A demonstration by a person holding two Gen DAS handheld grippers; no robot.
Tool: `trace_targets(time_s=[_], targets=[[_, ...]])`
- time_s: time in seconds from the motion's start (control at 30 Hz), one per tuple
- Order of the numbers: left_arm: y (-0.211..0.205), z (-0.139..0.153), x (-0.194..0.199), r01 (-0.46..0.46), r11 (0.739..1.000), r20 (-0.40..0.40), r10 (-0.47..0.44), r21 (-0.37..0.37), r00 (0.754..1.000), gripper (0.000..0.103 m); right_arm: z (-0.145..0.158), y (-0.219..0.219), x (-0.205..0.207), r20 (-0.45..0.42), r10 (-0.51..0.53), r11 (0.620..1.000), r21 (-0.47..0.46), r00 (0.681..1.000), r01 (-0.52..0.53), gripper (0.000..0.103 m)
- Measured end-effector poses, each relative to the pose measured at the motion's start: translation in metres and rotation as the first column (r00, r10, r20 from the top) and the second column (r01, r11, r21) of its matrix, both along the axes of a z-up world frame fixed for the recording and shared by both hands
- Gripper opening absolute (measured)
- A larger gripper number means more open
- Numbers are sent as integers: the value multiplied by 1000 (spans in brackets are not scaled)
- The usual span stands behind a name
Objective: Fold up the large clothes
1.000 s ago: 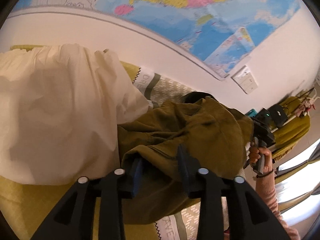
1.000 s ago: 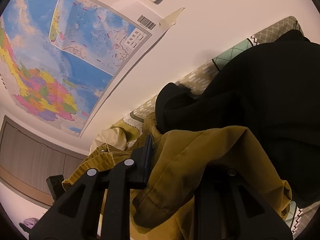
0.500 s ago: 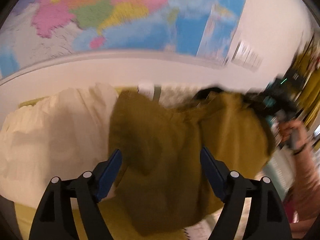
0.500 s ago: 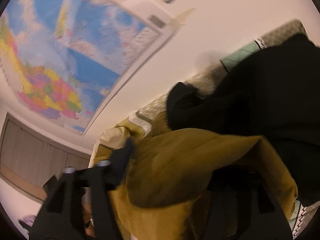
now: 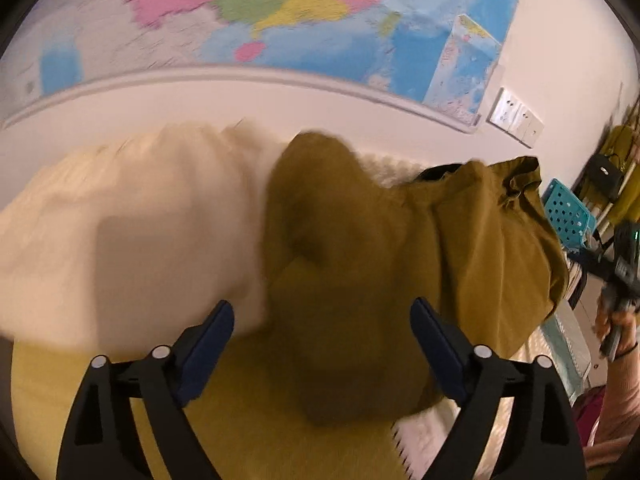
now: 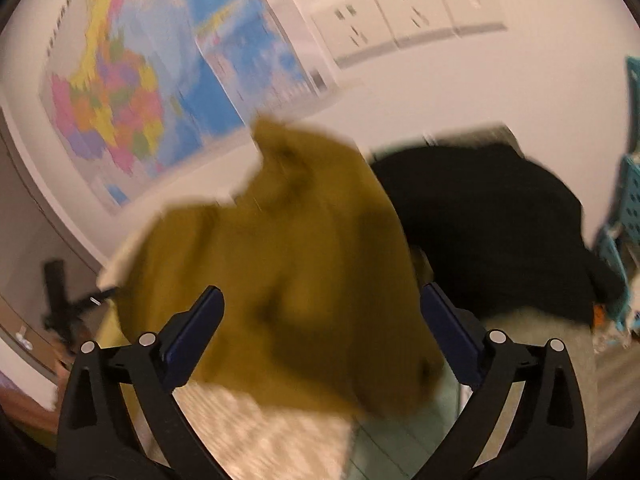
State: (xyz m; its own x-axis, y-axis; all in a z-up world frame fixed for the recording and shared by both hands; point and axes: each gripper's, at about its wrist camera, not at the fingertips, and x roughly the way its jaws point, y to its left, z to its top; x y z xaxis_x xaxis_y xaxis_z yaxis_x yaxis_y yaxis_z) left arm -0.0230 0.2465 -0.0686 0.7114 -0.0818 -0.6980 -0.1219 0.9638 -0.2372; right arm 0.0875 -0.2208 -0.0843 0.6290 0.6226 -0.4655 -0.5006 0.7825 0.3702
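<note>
Olive-brown cloth, a large garment [image 5: 360,280], lies bunched in a heap on the bed, filling the middle of both wrist views (both frames motion-blurred, edges soft). Left claw [image 5: 322,326]: jaws opening, blue pads standing wide on either side of the heap; the cloth lies ahead of and between the fingers, but neither pad presses on it, so it is released. Right claw [image 6: 322,322]: jaws likewise opening, pads wide apart with the olive garment [image 6: 288,264] between them and lying loose, not gripped. In the left view a cream-white bundle of fabric [image 5: 132,232] sits just beside the garment on its left, touching it along one edge; whether it is a pillow or another piece of clothing cannot be told. Under both lies a yellow-green bed cover [image 5: 248,432], with a pale patterned sheet [image 5: 416,440] with a zigzag border showing at lower right. In the right view a black garment [image 6: 488,232] rests against the olive one's right side, further back toward the wall, and a pale patterned cover [image 6: 264,428] lies below. A coloured wall map [image 5: 304,12] hangs on the white wall behind the bed, a white socket plate [image 5: 516,122] beside its lower right corner. A turquoise perforated basket [image 5: 568,212] stands at the right. At the far right edge of the left view a person's hand [image 5: 614,326] in a pink sleeve holds the other tool.
</note>
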Motion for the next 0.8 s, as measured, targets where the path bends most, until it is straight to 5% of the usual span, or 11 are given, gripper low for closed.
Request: trace_targets(time_s=[0.2, 0.23, 0.27, 0.3, 0.37, 0.43, 0.63, 0.73, 0.8], targets=[[-18, -38, 3, 27, 1000, -70, -28, -12, 997, 93, -53, 20, -7, 19, -10, 993, -114, 1000, 12, 94], [-24, -41, 10, 32, 999, -60, -33, -16, 998, 88, -56, 21, -4, 18, -6, 996, -93, 1000, 8, 88], [-30, -42, 13, 48, 999, -46, -49, -21, 998, 78, -58, 22, 1, -1, 17, 999, -48, 1000, -17, 65], [-33, -42, 15, 63, 997, -40, -65, -36, 997, 50, -57, 22, 2, -1, 11, 999, -34, 1000, -11, 48], [-40, -37, 18, 54, 997, -61, -58, -57, 996, 36, -48, 16, -7, 24, 29, 1000, 4, 999, -29, 26], [-41, -23, 7, 80, 992, -29, -84, -97, 996, 27, -29, 1, -30, 65, 59, 996, 64, 996, -63, 23], [-38, -10, -46, 185, 950, 16, -187, -250, 982, 27, 13, -54, -103, 195, 69, 986, 136, 978, -96, 22], [-51, -42, -52, 195, 943, -79, -223, -269, 972, 32, -13, -70, -102, 88, 26, 996, 88, 996, -34, 24], [-59, -55, -51, 193, 957, -135, -225, -214, 965, 51, -47, -65, -87, -41, 4, 1000, 17, 999, -3, 30]])
